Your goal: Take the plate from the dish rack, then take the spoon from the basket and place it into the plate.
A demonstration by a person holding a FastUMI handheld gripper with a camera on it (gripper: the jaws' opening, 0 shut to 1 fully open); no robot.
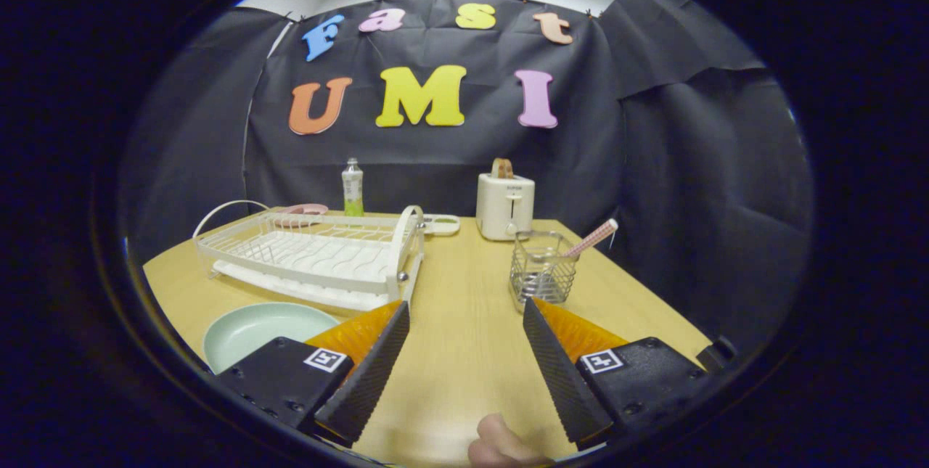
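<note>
Tongs [464, 352] hang wide open over bare surface [464, 323], gripping nothing. Plate [261, 330] lies flat beside the left finger, below the dish rack [312, 257]. Spoon [591, 238] stands in the basket [541, 268] just ahead of the right finger, handle leaning up and right.

Toaster [505, 205] front bears small brand mark, too small to read.

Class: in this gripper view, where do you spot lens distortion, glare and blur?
Gripper view: fisheye bends the table edges; the dish rack looks sharp; soft sheen on the plate; the open gripper fingers loom large; the spoon in the basket is slightly soft.
</note>
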